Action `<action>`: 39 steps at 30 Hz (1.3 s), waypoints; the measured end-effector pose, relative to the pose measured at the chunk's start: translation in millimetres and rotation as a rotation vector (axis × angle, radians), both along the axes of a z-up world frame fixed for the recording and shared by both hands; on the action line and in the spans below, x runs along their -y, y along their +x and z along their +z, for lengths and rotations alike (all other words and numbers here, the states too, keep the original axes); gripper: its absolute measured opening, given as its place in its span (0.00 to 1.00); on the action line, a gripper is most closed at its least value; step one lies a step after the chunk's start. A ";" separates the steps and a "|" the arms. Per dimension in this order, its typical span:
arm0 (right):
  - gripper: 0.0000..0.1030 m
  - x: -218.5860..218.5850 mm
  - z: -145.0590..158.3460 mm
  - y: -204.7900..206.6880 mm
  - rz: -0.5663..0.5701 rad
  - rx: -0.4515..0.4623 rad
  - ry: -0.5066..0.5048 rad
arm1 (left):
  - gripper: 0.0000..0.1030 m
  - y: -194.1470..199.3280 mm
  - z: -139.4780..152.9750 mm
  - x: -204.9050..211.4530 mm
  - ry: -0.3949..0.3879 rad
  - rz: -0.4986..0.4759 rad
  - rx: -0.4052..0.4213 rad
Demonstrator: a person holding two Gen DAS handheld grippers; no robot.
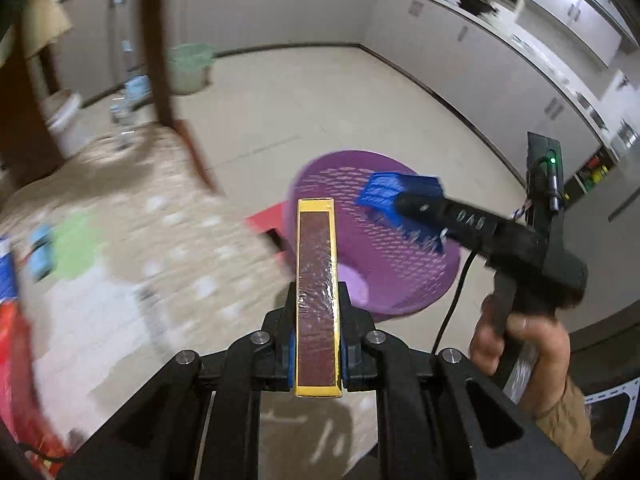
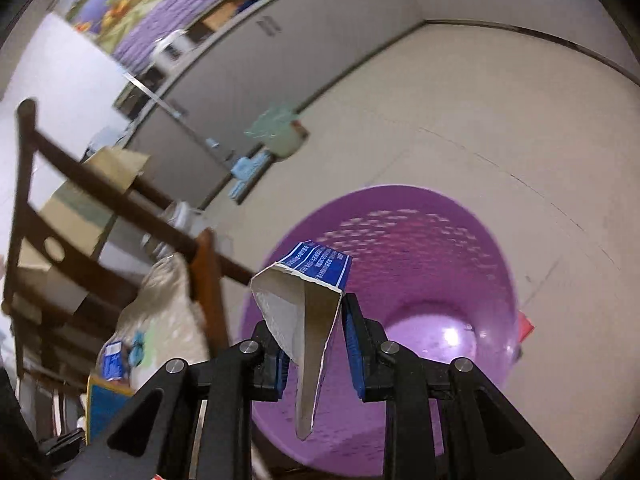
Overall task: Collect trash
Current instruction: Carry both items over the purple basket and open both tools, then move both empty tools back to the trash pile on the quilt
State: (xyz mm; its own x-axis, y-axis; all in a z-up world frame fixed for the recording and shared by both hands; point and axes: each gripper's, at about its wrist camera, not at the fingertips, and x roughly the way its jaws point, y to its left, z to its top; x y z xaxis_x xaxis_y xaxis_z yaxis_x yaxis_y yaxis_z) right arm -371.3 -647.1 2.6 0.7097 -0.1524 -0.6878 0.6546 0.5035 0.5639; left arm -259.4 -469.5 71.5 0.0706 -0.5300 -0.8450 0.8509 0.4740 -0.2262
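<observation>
Left wrist view: left tool (image 1: 318,292) pinching a flat yellow-edged box (image 1: 317,280) with a dark face under shiny wrap, standing on edge between the pads. Purple basket (image 1: 400,280) lies just ahead of and below the tip; the box's far end overlaps the near rim, so the box does not look fully over the opening. Right tool (image 1: 404,204) crosses in from the right, over the basket, clamped on a blue carton (image 1: 396,190); the person's hand (image 1: 516,340) grips its handle. Right wrist view: right tool (image 2: 312,320) pinching the same carton (image 2: 304,292), torn, its white inside showing, hanging straight above the basket's mouth (image 2: 420,216). Risks, as I judge them: the box let go now could strike the rim and fall to the floor; the two tools are near and could knock together. Hard to read: the patterned bench to the left is badly smeared, its small blue, green and red items unidentifiable; the basket floor is partly hidden behind both tools.
</observation>
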 end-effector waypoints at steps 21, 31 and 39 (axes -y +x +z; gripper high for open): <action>0.48 4.3 -3.1 7.9 -0.010 -0.035 -0.036 | 0.58 7.4 -1.4 13.1 -0.026 0.016 0.048; 0.54 -44.6 24.0 50.8 0.085 0.020 -0.160 | 0.61 3.4 28.4 -102.1 -0.017 0.122 0.129; 0.61 -96.8 33.4 83.0 0.187 0.053 -0.208 | 0.67 48.1 48.2 -253.0 -0.010 0.453 0.172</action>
